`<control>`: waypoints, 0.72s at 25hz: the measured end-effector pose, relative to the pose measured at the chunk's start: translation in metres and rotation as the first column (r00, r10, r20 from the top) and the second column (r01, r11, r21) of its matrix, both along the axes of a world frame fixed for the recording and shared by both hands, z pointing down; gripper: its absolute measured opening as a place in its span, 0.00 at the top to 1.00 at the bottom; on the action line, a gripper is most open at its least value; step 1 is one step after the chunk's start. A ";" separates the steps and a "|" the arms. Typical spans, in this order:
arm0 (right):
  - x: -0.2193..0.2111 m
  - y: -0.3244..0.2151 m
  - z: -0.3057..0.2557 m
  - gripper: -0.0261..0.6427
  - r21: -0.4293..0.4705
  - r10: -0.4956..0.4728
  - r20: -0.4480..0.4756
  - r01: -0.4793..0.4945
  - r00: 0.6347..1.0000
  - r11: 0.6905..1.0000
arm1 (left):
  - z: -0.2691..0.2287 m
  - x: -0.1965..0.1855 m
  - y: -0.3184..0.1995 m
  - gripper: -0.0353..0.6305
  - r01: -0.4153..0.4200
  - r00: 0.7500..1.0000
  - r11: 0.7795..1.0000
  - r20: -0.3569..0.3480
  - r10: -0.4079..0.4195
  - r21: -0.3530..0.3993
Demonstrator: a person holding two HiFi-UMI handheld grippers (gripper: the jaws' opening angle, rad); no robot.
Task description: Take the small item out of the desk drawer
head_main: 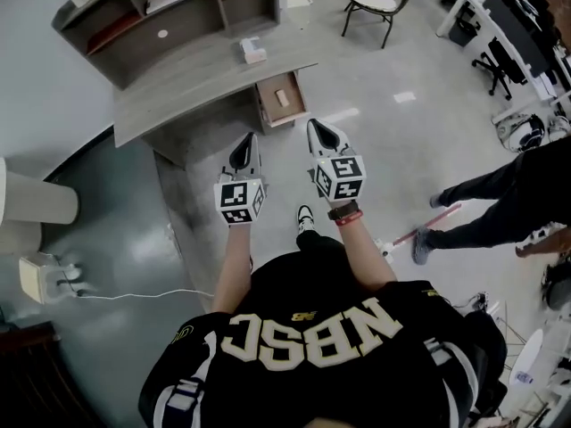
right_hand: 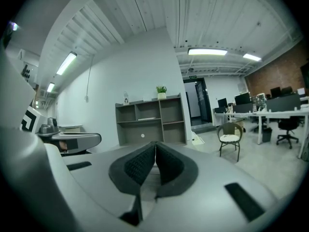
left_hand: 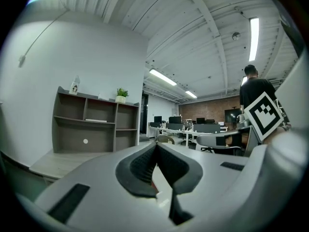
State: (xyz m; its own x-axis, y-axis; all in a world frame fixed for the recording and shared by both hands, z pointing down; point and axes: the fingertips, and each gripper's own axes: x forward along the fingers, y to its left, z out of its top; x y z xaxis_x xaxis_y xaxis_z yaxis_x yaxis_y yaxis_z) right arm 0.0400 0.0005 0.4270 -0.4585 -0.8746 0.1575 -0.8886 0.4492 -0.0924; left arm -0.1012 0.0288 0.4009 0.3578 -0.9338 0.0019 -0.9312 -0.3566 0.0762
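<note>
Grey wood-grain desk (head_main: pixel 196 78); brown open drawer (head_main: pixel 265 107) holds pale rectangular item (head_main: pixel 284 96).

An open-plan office is shown: long benches (right_hand: pixel 270 113) carrying monitors (right_hand: pixel 277 92), swivel chairs (head_main: pixel 495 61), a grey shelf unit (right_hand: pixel 149 121) against a white wall, and strip lights (right_hand: pixel 207 52) on the ceiling.

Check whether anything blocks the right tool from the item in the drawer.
Nothing visible does: the drawer is open, the item lies uncovered inside, and the shut right tool points toward it.
</note>
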 end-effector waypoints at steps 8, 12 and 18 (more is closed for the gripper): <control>0.014 -0.073 0.001 0.94 -0.019 -0.052 0.018 0.052 0.999 0.998 | 0.003 0.023 -0.069 0.93 0.027 1.000 0.999 0.009 -0.027 -0.018; 0.020 -0.093 0.011 0.94 -0.048 -0.072 0.025 0.074 0.997 0.996 | 0.011 0.032 -0.088 0.93 0.038 0.999 0.998 0.007 -0.038 -0.041; 0.014 -0.108 0.037 0.94 -0.103 -0.113 0.022 0.114 0.993 0.988 | 0.034 0.038 -0.103 0.93 0.049 0.999 0.994 0.013 -0.047 -0.095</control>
